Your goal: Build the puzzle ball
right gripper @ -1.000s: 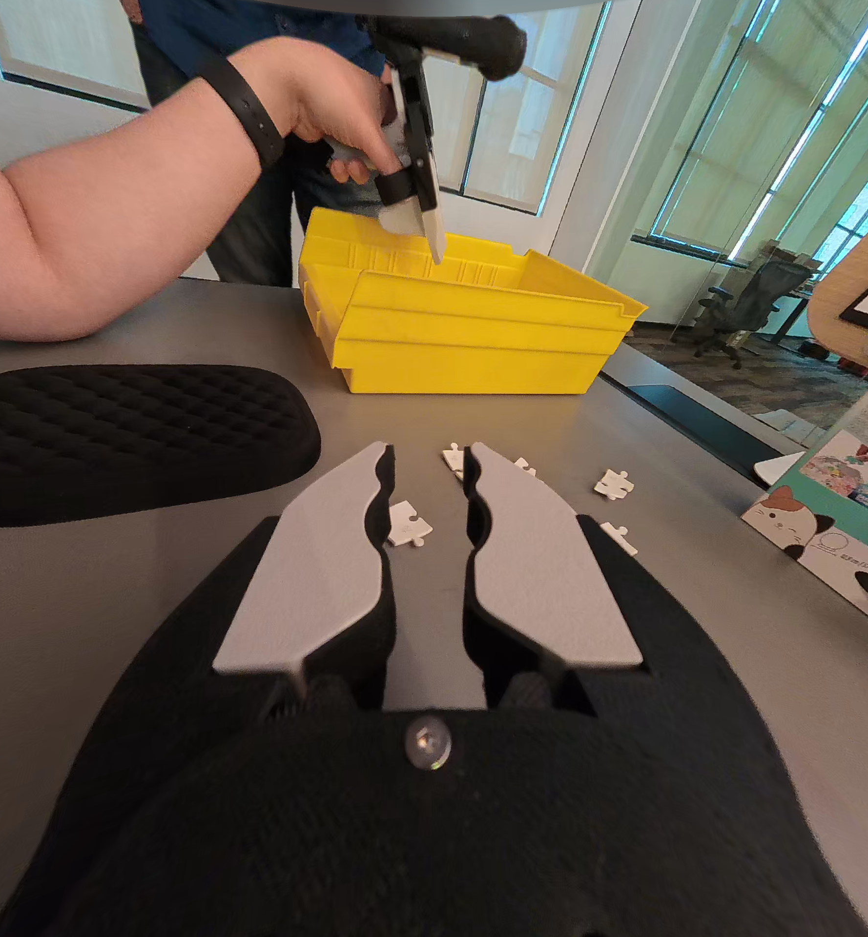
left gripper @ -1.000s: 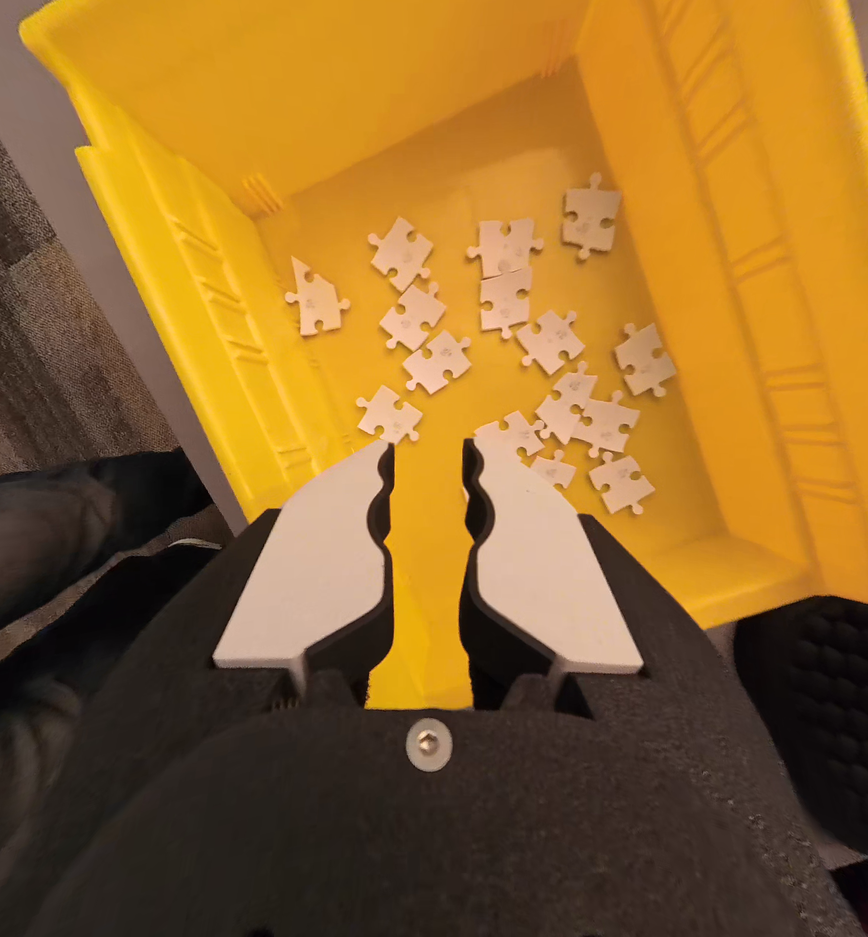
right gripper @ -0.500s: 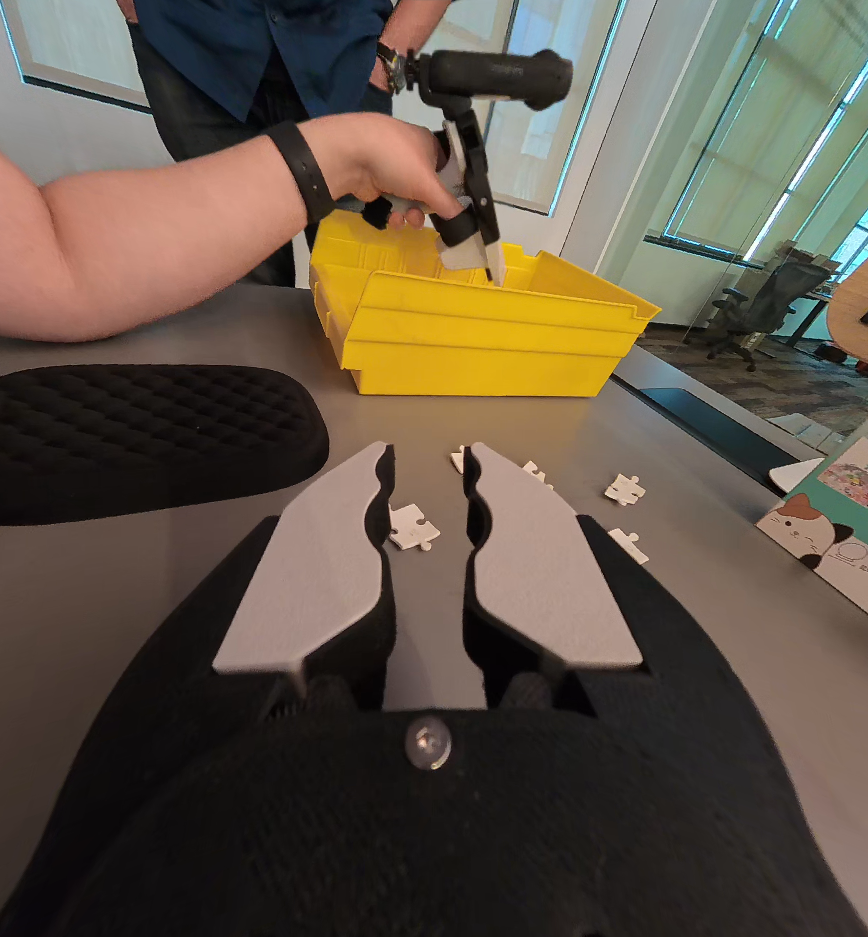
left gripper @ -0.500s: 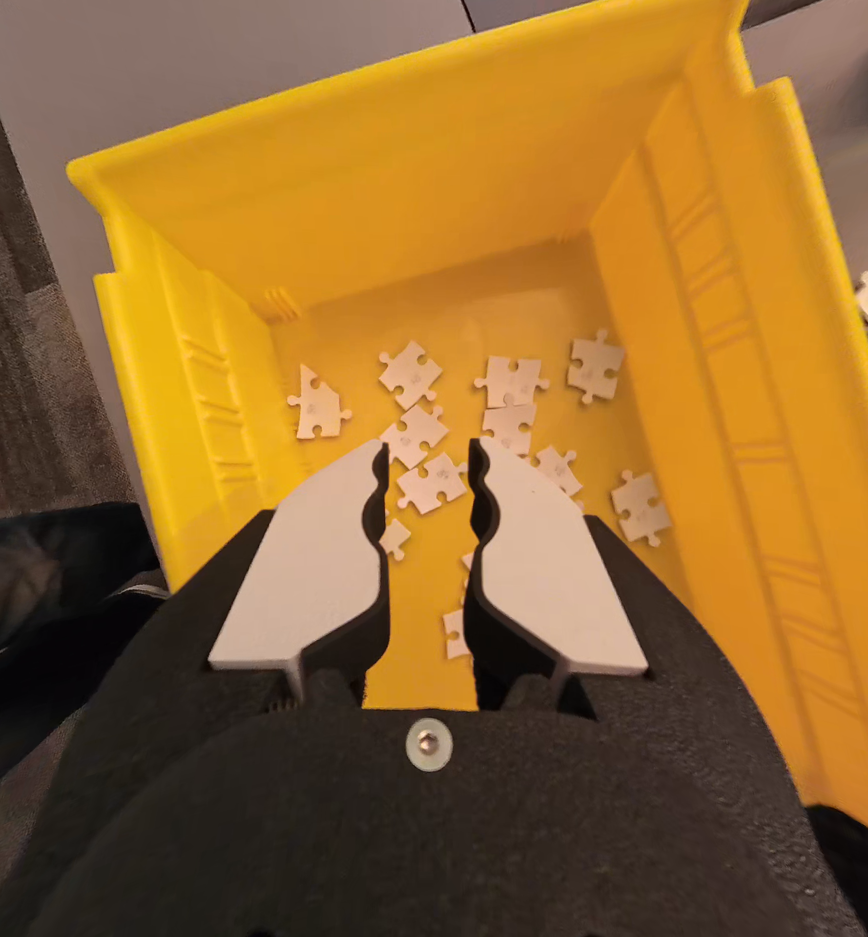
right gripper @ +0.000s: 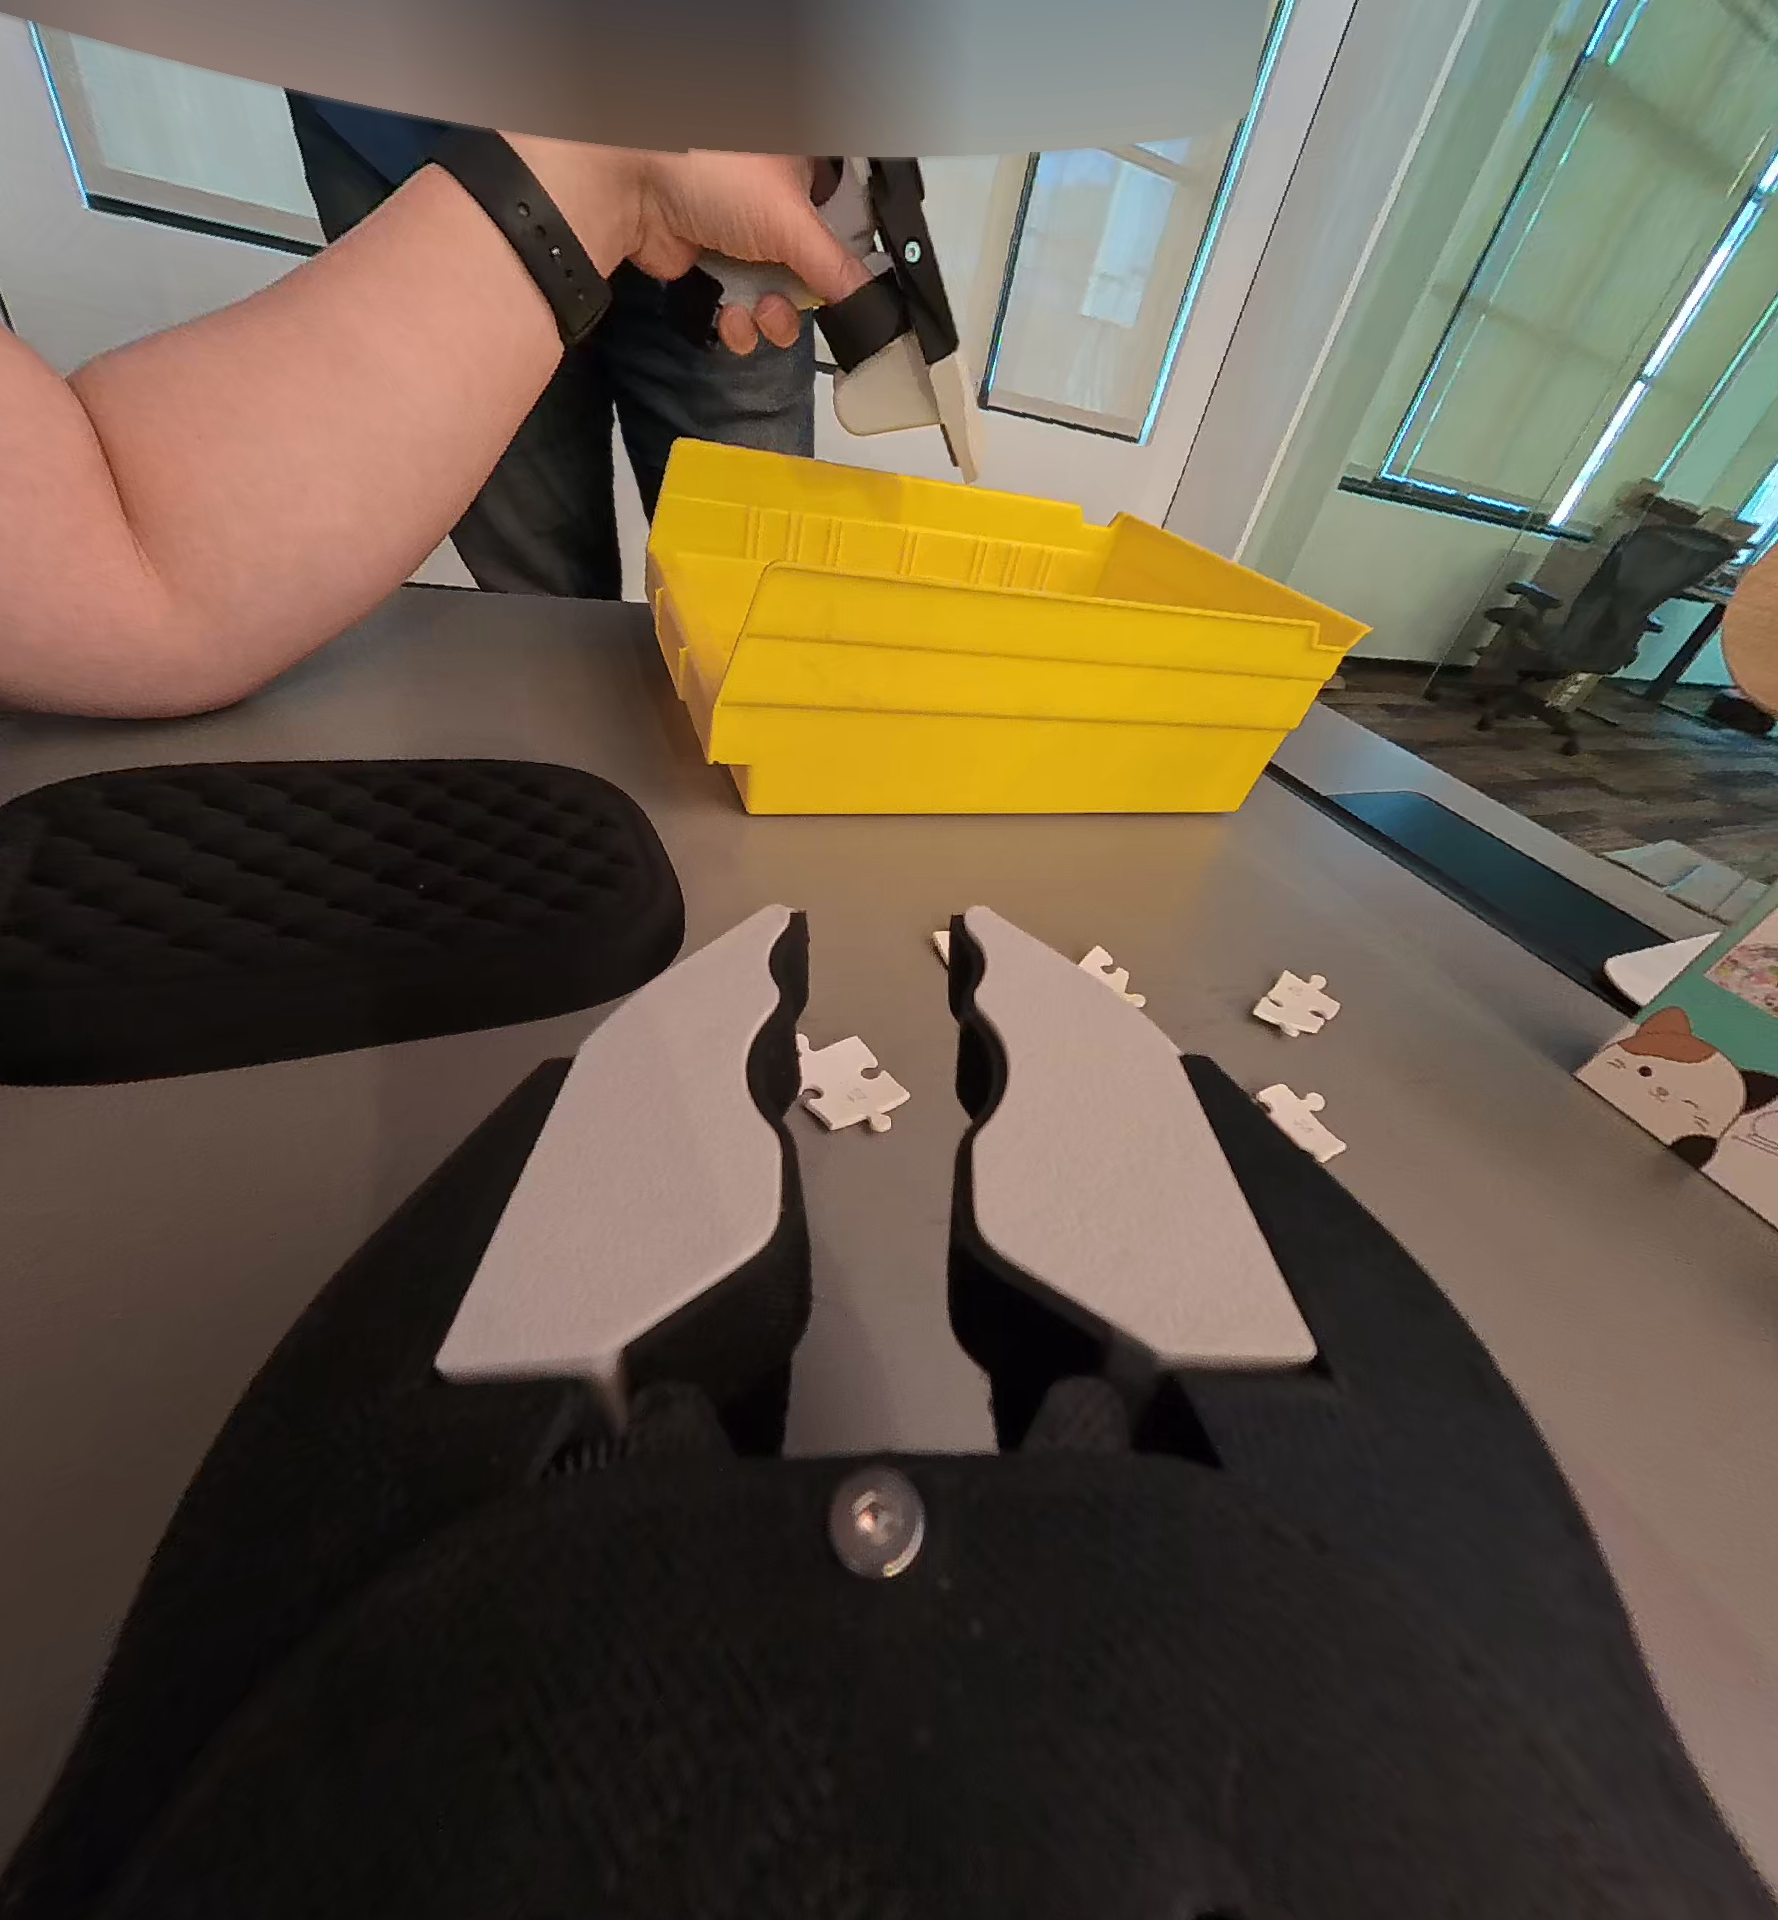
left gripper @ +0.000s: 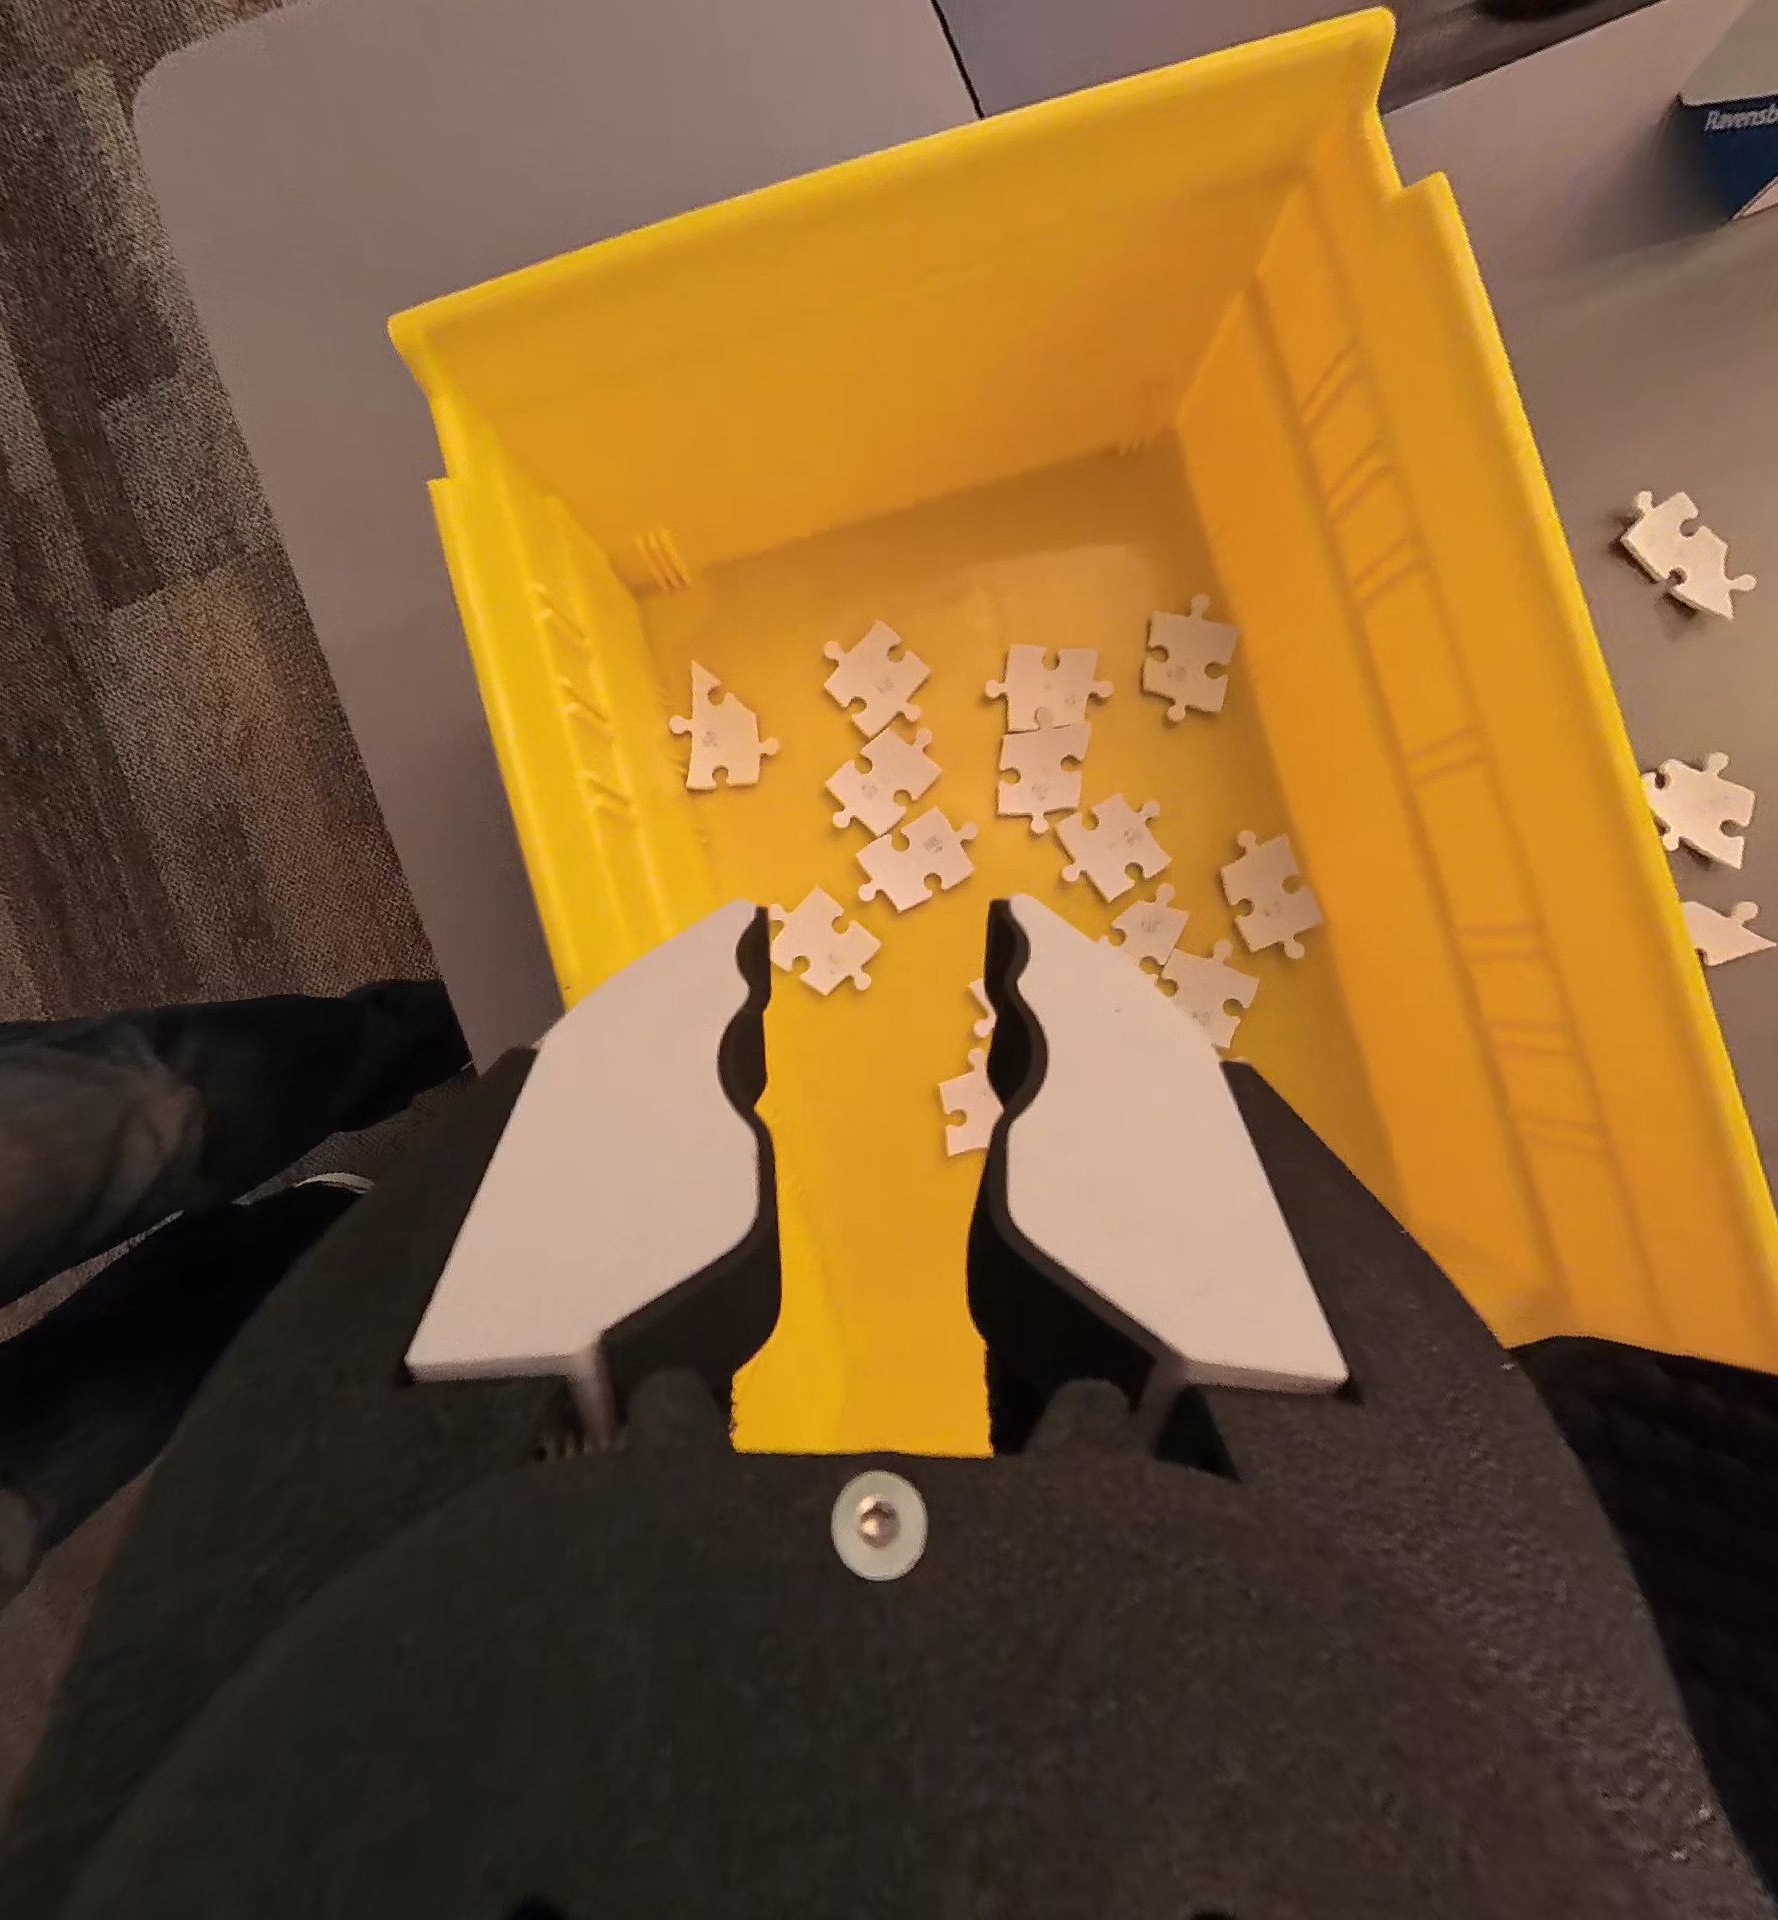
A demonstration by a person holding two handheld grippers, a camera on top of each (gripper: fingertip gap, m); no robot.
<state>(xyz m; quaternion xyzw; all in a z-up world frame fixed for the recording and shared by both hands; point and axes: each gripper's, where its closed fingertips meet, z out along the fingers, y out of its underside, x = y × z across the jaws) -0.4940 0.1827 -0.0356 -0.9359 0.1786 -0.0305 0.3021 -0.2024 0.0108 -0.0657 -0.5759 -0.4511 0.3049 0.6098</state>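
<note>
Overhead, left gripper (left gripper: pixel 872 925) hovers above the yellow bin (left gripper: pixel 1404 727), fingers parted, empty.

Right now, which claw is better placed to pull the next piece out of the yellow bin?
Left. The left claw hangs open right above the yellow plastic bin, with the pale cardboard puzzle pieces just past its tips. The right claw is open low over the grey table, short of the bin.

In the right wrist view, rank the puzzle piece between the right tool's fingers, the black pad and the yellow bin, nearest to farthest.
1. Puzzle piece, on the table between the right tool fingers.
2. Black pad, to the left.
3. Yellow bin, straight ahead, farthest.
</note>
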